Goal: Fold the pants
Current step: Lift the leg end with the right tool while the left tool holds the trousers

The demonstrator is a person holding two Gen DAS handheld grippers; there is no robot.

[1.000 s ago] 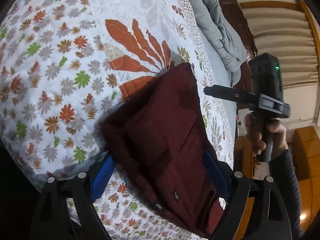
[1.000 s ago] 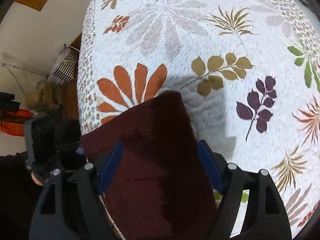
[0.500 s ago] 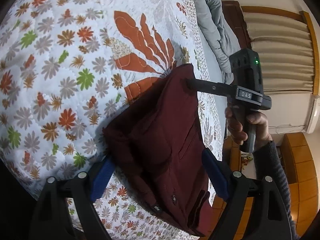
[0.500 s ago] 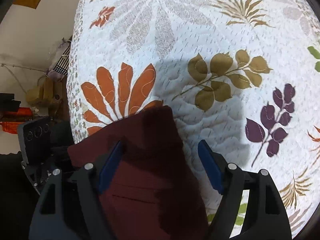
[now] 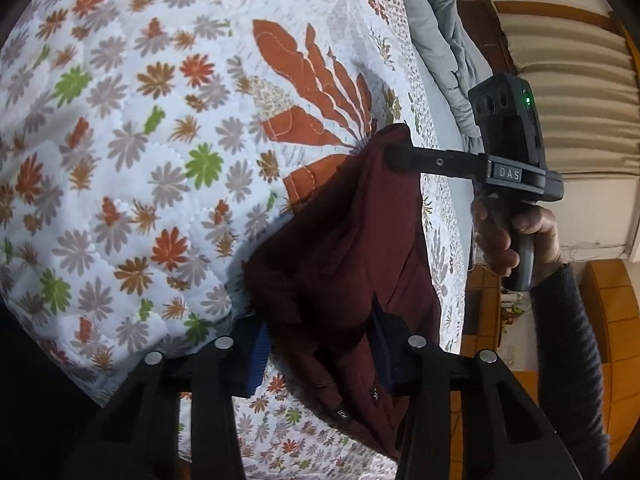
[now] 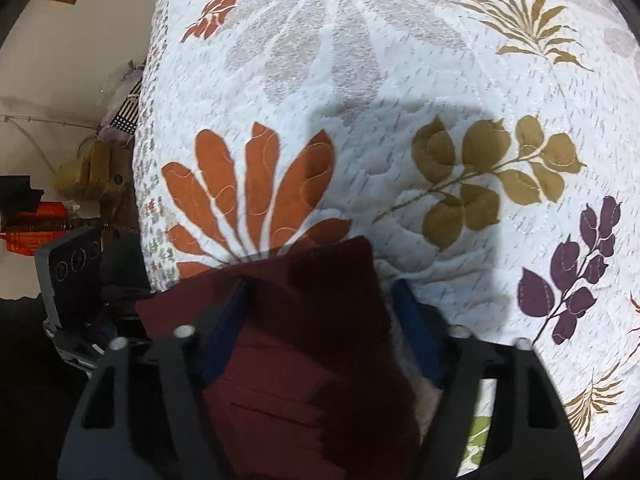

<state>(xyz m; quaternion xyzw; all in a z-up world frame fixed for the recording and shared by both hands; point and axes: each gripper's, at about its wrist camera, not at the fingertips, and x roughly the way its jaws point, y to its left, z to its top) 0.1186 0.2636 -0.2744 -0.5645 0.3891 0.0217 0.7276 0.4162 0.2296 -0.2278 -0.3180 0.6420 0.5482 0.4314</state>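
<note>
Your left gripper [image 5: 320, 344] has its jaws closed on a bunched thickness of the maroon pants [image 5: 352, 256], cloth filling the gap between the blue pads [image 5: 258, 354]. Your right gripper [image 6: 320, 320] pinches a far corner of the same garment; the left wrist view shows its finger ending at that corner, and the right wrist view shows cloth across its jaws, though the exact contact there is hidden. Two separated holds keep the fabric spread between them, judged as preparation for laying one fold flat. The pants lie partly on the quilted bedspread [image 5: 132, 152], over the orange leaf print [image 6: 256, 184], near the bed's side edge. Beyond the garment, the bedspread runs open toward the olive sprig [image 6: 488, 176] and purple sprig [image 6: 576, 272]. A grey blanket [image 5: 444, 44] lies heaped well apart, by the headboard. The near bed edge limits room for drawing the cloth back.
</note>
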